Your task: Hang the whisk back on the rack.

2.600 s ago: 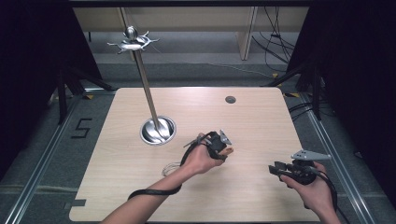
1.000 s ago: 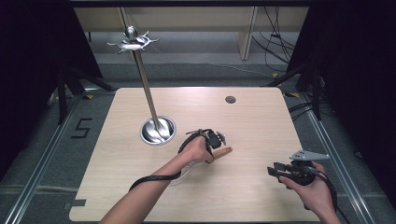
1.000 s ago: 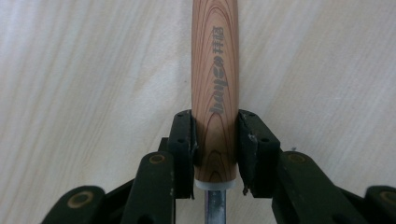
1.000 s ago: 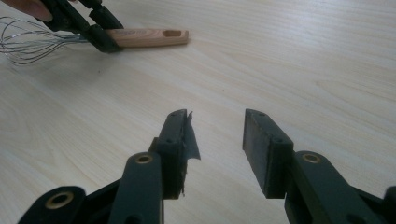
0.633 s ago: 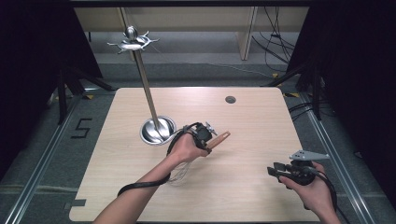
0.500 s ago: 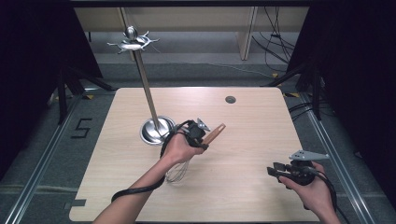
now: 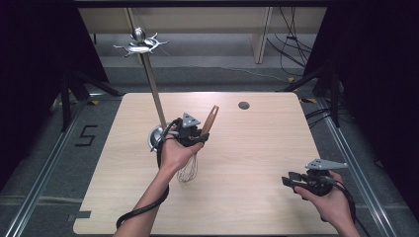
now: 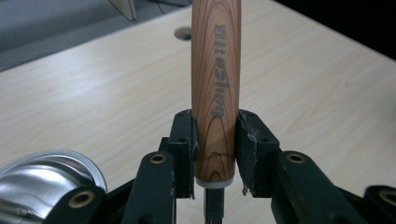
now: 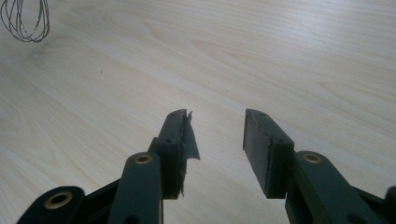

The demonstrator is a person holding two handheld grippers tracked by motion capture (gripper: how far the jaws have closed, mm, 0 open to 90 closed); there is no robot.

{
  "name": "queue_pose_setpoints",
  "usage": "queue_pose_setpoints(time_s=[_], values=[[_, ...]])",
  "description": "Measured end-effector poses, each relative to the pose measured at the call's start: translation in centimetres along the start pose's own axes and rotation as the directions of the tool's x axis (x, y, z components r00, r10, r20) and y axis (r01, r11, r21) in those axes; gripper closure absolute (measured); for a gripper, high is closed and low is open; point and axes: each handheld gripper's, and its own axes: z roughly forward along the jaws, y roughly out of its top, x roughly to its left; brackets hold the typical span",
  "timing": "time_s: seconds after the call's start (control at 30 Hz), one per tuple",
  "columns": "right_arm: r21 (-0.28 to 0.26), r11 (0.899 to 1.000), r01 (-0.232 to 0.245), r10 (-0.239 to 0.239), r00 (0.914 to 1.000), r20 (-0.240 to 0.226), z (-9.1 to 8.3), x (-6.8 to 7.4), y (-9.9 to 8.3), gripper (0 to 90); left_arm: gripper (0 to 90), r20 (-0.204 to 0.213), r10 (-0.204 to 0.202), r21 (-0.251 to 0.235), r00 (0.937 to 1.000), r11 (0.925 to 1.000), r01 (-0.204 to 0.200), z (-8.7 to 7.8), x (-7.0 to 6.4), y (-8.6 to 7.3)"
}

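Since the earlier frames, the left gripper (image 7: 197, 134) has moved from the centre of the high view up and to the left, and the whisk with the wooden handle and thin wire loops (image 7: 200, 140) now stands more upright, handle up, wire loops hanging down over the light wooden table (image 7: 257, 148). In the left gripper view the two black jaws press on both sides of the brown handle (image 8: 215, 84), near its lower end. This gripper is just beside the round shiny base of the tall metal stand (image 7: 148, 81). At the lower right of the high view, the right gripper (image 7: 291, 181) is held above the table, its jaws apart with nothing between them.
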Motion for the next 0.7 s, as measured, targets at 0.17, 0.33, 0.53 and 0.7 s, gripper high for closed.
queue_pose_setpoints(time_s=[0.17,0.33,0.53,0.7], values=[[-0.006,1.0,0.015,-0.015,0.9999,0.0,0.0,-0.1,0.0,60.7,68.3,-0.055,-0.032,-0.094,0.998,0.9952,0.027,-1.4,-0.2,-0.1],[0.011,1.0,0.01,-0.01,0.9999,-0.011,-0.1,0.0,0.1,60.7,68.3,-0.088,-0.039,-0.148,0.9954,0.9886,0.025,-2.8,-0.3,0.2],[0.004,1.0,0.019,-0.019,0.9998,0.006,-0.1,0.0,0.1,60.7,68.2,-0.113,-0.097,-0.222,0.9888,0.9725,0.07,-4.8,0.0,0.2],[0.002,1.0,0.021,-0.021,0.9998,0.001,0.0,0.0,0.1,60.7,68.2,-0.141,-0.105,-0.251,0.9844,0.9657,0.067,-6.1,0.3,0.5]])
